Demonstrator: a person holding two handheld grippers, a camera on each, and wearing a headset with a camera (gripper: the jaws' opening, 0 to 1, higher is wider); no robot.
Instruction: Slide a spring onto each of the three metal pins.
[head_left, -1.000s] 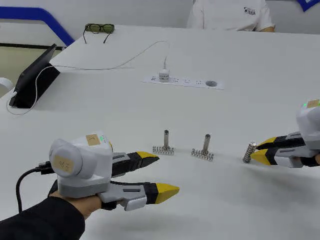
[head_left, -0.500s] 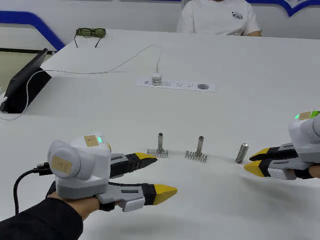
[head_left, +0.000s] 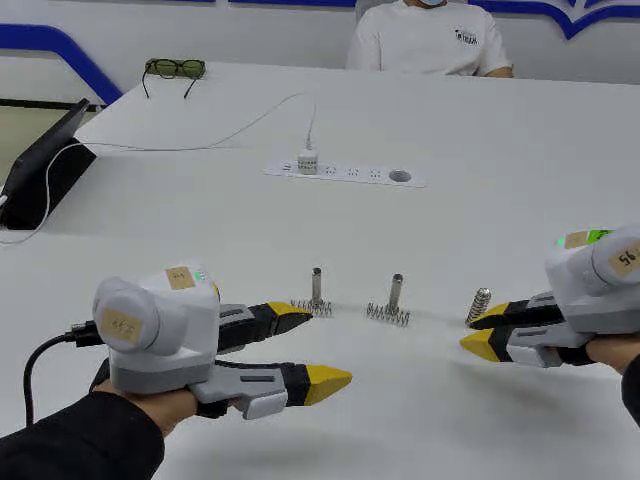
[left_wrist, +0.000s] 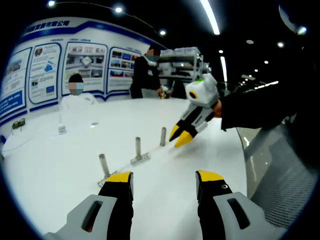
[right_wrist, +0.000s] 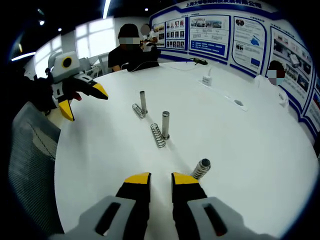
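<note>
Beside the right claw — one spring-sleeved pin.

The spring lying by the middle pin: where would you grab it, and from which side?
Probably across its coils at mid-length, from above on the near side: the spring lies flat on the table and the upright pin blocks the far side.

tan sticker on the right tool, digits perhaps "56"; wall posters unreadable
</note>
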